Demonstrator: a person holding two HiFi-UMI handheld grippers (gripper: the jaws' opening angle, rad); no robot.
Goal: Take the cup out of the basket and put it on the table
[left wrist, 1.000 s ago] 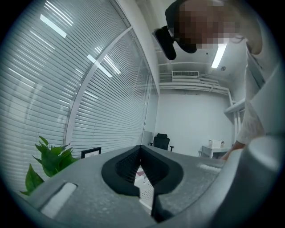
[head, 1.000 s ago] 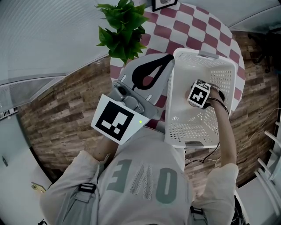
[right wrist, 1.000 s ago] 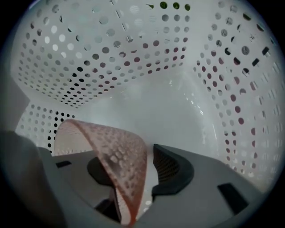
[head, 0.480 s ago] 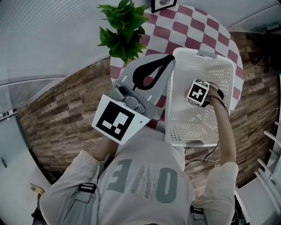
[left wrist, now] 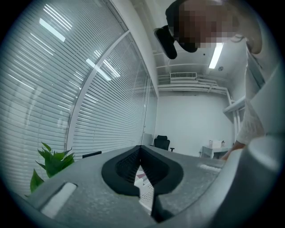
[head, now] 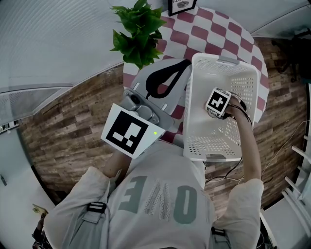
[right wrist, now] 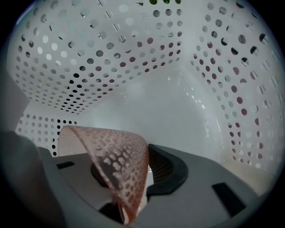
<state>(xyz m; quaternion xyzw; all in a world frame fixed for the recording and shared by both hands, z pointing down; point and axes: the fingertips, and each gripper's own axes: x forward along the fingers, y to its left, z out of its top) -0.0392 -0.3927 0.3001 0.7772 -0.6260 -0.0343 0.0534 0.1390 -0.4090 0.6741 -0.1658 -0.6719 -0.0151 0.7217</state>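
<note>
The basket (head: 221,63) stands on the near right part of the round surface (head: 214,24). The cup (right wrist: 116,167) is inside the basket, towards its right wall. A leafy plant (head: 138,34) is at the surface's left edge, left of the basket and farther back. A picture frame (head: 182,5) stands at the far edge, behind both. The floor (head: 73,112) lies around the surface.

Soft, even light; heavy fisheye warping, dark corners.
</note>
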